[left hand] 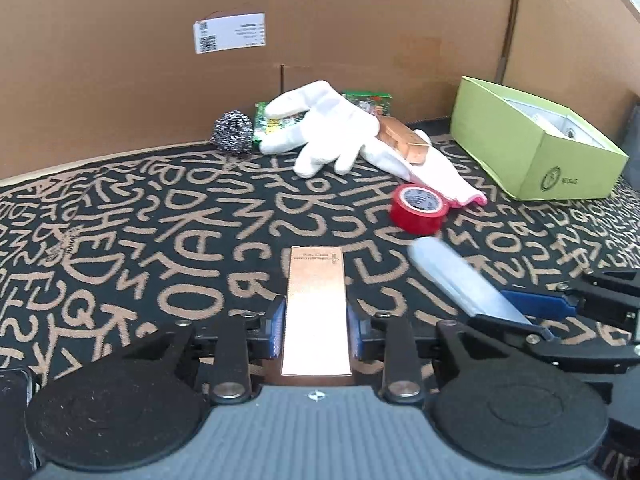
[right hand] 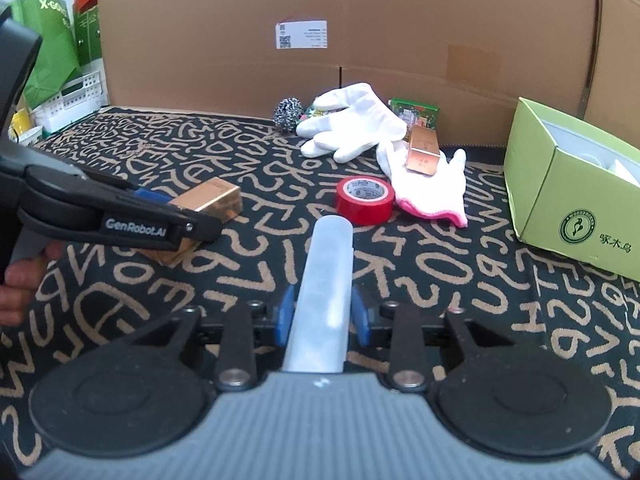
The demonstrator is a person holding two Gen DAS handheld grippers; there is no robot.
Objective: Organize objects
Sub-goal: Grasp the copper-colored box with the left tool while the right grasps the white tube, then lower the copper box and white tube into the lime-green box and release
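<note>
Objects lie scattered on the lettered worktop [left hand: 160, 208], with two in hand: the left tool [left hand: 315, 322] is clenched on a copper box [left hand: 316, 304], the right tool [right hand: 323, 312] on a frosted tube [right hand: 326, 280]. Both grips sit near the rear ends, so the long fronts could droop or twist loose on lifting; the smooth tube looks likeliest to slide out. The tools work close together and could collide. On the way to the green box [right hand: 560, 200], the red tape [right hand: 365, 200] and gloves [right hand: 360, 120] could get knocked.

Green box [right hand: 568, 200] cut off at the right edge; contents unclear.
</note>
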